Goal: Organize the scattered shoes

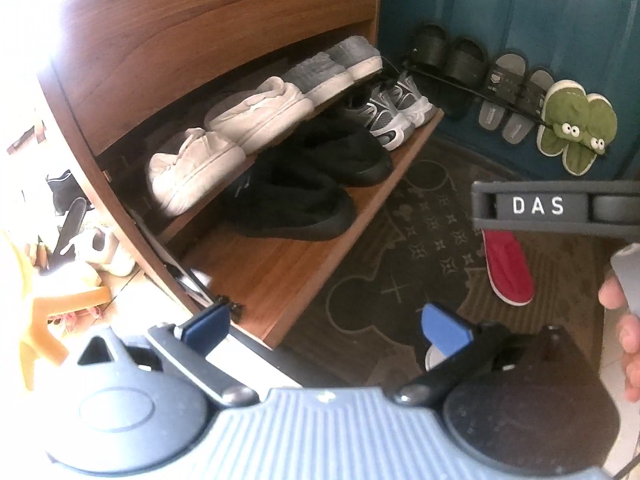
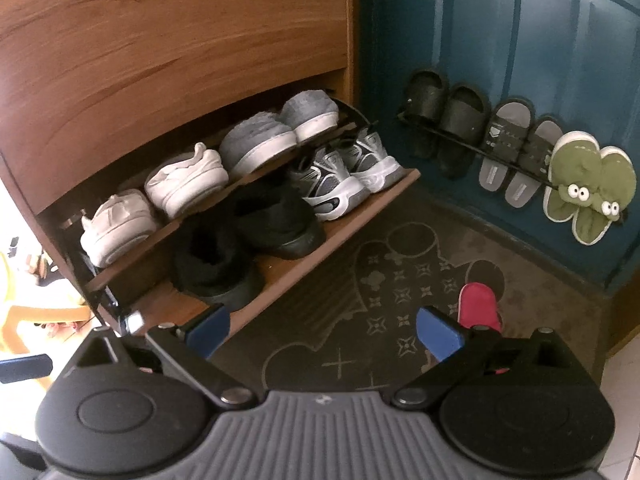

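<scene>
Left gripper [image 1: 326,326] and right gripper [image 2: 322,330] — jaws spread wide, empty — above the mat [image 2: 400,280].

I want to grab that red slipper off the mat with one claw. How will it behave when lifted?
The red slipper looks thin and flat, so it is probably light and may bend if held by one end. Its surface looks like cloth, so slipping seems unlikely. Lying flat on the mat, it should slide, not roll.

"DAS" in white letters on the right claw [image 1: 556,206].
</scene>
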`<move>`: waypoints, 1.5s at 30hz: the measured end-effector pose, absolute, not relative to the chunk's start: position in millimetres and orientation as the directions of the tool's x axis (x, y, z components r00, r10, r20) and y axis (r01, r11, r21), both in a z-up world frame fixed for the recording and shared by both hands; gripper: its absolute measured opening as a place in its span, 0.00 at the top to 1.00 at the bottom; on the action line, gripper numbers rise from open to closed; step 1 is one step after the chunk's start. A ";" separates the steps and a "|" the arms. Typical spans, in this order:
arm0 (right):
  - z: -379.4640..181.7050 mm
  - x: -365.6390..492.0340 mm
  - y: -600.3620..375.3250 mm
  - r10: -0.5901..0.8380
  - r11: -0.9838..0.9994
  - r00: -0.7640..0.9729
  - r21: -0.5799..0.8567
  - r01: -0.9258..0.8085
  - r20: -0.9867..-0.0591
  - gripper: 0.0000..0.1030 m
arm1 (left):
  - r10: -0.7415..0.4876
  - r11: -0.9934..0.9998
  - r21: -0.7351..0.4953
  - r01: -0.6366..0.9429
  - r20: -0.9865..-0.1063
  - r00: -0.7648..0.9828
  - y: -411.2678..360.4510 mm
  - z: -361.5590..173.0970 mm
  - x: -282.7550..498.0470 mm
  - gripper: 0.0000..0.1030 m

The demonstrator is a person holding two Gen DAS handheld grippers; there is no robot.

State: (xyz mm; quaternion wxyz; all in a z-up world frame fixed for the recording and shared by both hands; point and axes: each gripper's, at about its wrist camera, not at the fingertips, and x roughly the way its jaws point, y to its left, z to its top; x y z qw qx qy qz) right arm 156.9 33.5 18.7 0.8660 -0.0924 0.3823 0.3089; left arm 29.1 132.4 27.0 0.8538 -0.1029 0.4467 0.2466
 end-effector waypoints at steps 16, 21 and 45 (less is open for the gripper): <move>9.5 171.8 24.0 0.483 0.784 0.494 0.106 -0.612 -0.723 0.03 | 0.345 0.855 0.061 -0.516 -0.809 0.476 122.3 22.9 36.5 0.00; -3.5 178.3 21.7 0.460 0.793 0.477 0.106 -0.600 -0.748 0.03 | 0.379 0.868 0.117 -0.483 -0.785 0.490 114.2 19.2 44.8 0.00; -2.9 201.5 13.8 0.455 0.810 0.510 0.101 -0.578 -0.730 0.03 | 0.377 0.884 0.149 -0.444 -0.789 0.485 100.6 2.9 77.3 0.00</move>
